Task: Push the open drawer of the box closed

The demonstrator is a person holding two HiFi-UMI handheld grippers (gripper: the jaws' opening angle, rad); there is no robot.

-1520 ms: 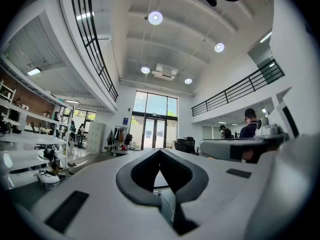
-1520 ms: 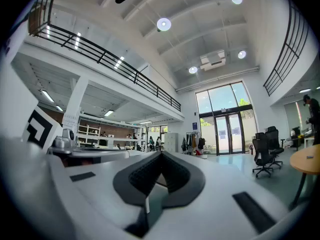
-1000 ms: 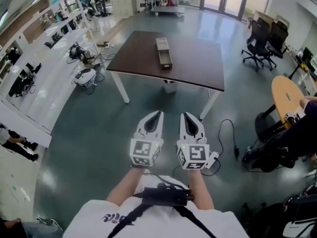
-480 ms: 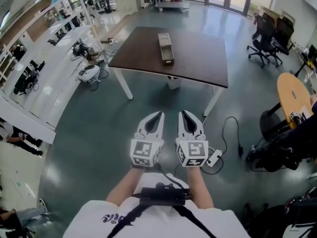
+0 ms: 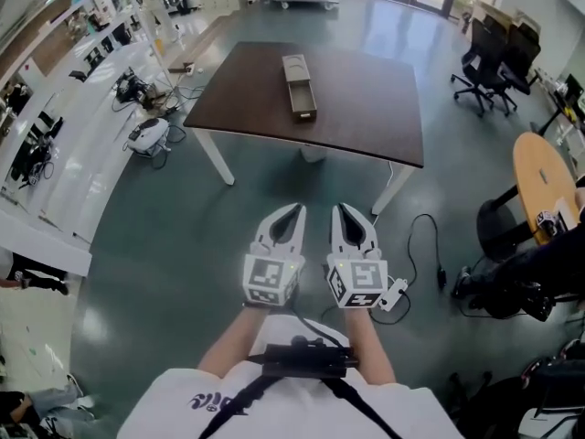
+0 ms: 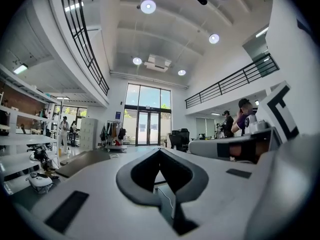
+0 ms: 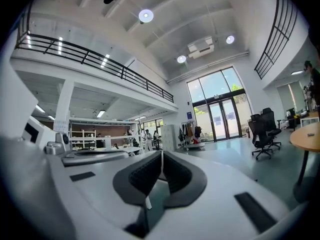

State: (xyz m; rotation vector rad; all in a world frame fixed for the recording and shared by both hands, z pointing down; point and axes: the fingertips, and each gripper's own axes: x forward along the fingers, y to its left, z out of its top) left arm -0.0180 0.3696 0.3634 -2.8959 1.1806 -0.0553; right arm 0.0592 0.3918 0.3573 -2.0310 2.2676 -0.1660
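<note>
Head view: you stand on a grey-green floor [image 5: 155, 273] and hold both tongs out level in front of your chest. The left tongs [image 5: 294, 210] and the right tongs [image 5: 336, 210] sit side by side, near each other but not touching. Each points to twelve o'clock. At twelve o'clock, well apart from both, a dark brown counter [image 5: 366, 99] stands on white legs. A long, narrow box [image 5: 294, 67] lies on it, running from far to near. Its drawer [image 5: 303, 106] is pulled out at the near end, towards you. Neither tongs touches the box. Black office chairs [image 5: 489, 62] stand at two o'clock. A black cable [image 5: 428, 245] trails on the floor at three o'clock of the right tongs.

Left gripper view: the left tongs [image 6: 160, 153] have their dark pads brought together, tips meeting, with nothing held. Tall glass doors [image 6: 148, 128] show past them at twelve o'clock. An edge of the dark counter [image 6: 85, 161] shows at nine o'clock.

Right gripper view: the right tongs [image 7: 161, 156] are also closed tip to tip and hold nothing. The glass doors [image 7: 220, 119] stand at one o'clock, with an office chair [image 7: 262, 131] at two o'clock.
</note>
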